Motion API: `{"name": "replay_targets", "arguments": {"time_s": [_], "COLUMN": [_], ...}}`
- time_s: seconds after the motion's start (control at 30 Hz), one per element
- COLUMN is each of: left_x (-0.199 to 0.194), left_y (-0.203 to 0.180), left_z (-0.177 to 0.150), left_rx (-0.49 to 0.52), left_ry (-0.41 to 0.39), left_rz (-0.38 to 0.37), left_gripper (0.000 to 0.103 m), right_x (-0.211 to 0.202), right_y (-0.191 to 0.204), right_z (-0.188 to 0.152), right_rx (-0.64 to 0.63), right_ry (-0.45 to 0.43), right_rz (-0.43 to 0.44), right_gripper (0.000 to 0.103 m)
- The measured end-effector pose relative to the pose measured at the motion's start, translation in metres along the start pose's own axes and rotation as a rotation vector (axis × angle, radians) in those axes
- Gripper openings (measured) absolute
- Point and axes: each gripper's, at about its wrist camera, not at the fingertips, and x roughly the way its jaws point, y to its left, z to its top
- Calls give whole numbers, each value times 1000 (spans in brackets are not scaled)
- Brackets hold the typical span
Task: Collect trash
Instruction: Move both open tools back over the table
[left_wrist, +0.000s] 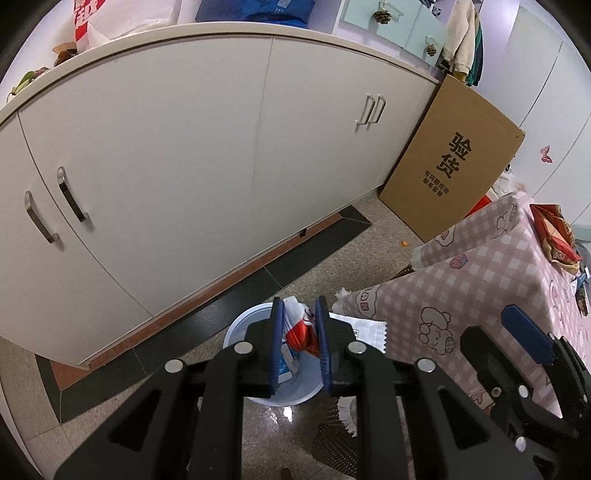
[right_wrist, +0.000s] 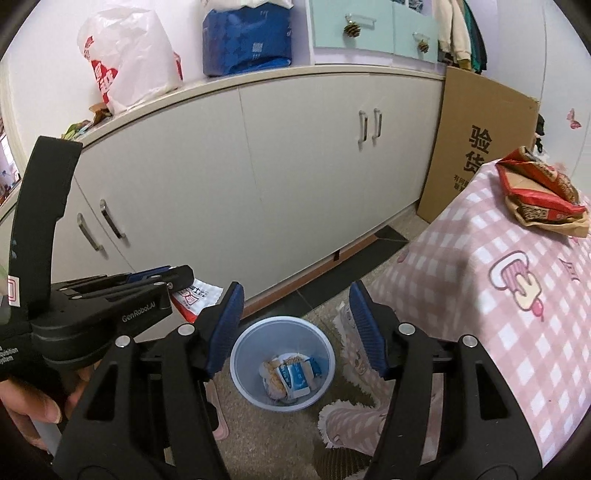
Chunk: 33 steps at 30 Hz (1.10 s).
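Above the blue bin (right_wrist: 282, 363), the left hand-held gripper (left_wrist: 300, 345) pinches a red-white wrapper (left_wrist: 301, 332); the right hand-held gripper (right_wrist: 295, 332) stands wide, holding nothing.

Both wrist views are evenly and moderately bright under soft, diffuse indoor light; its source is out of frame. Strong fisheye distortion bows the cabinet (left_wrist: 177, 147) top and doors into curves, and black vignetting fills the corners. A small wet-looking glare spot lies on the floor (left_wrist: 286, 411) beside the bin (left_wrist: 236, 328). Shadows are faint and soft-edged. The tablecloth (right_wrist: 480, 266) looks slightly smeared; the centre of each view is sharp.
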Motion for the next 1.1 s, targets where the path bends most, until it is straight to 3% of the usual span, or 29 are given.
{"name": "replay_targets", "arguments": {"time_s": [0.33,0.37,0.43,0.47,0.83,1.1], "left_x": [1,2,3,3,-18,-53], "left_y": [-8,-9,-11,-12,-18,-67], "left_z": [9,10,12,11,13,12], "left_rx": [3,0,4,7,2,82], "left_ry": [-20,-26,-22,-25,-47,-106], "left_rz": [18,29,28,23,4,-50], "left_gripper": [21,25,57,60,62,66], "right_x": [-13,-13,-13,-13,-29,-75], "right_y": [-9,-10,-12,-12,-20,-51], "right_z": [3,3,3,2,3,4], "right_rx": [47,52,59,61,84,124], "right_ry": [-76,-78,-78,-78,-93,-163], "right_rz": [-32,-30,-30,-30,-26,-49], "right_gripper": [59,59,59,59,59,60]}}
